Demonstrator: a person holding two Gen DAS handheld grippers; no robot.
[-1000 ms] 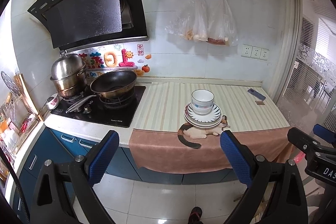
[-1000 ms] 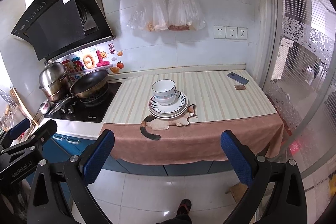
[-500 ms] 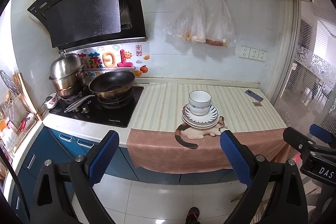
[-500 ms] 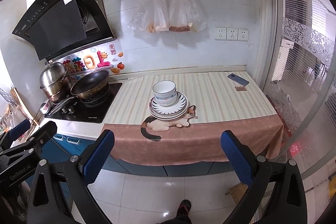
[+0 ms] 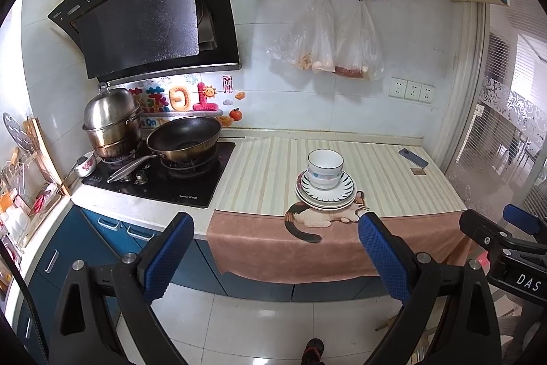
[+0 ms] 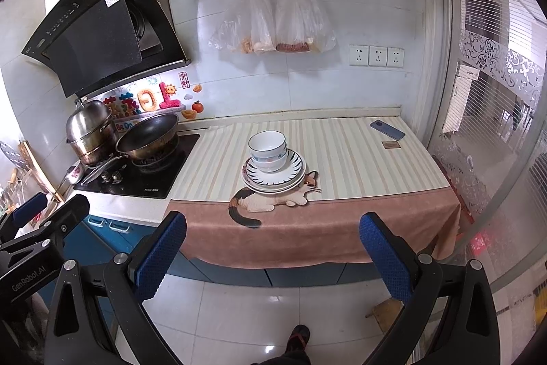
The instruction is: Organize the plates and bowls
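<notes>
White bowls (image 5: 324,168) (image 6: 267,148) sit nested on a stack of striped-rim plates (image 5: 342,194) (image 6: 294,175), on the striped counter mat near its front edge. My left gripper (image 5: 273,259) is open, held well back from the counter over the floor, nothing between its blue pads. Level with it, my right gripper (image 6: 273,257) is also open and empty, away from the counter. Each gripper shows at the edge of the other's view.
A hob (image 5: 164,177) at the left carries a wok (image 5: 184,141) and a steel steamer pot (image 5: 112,125). A phone (image 6: 387,129) lies at the counter's back right. A pink cloth with a cat picture (image 6: 273,197) hangs over the front edge. A foot (image 6: 297,336) stands on the tiled floor.
Both views have drawn back slightly from the counter; the bowl and plate stack looks a little smaller and farther. Both grippers stay open and empty.
</notes>
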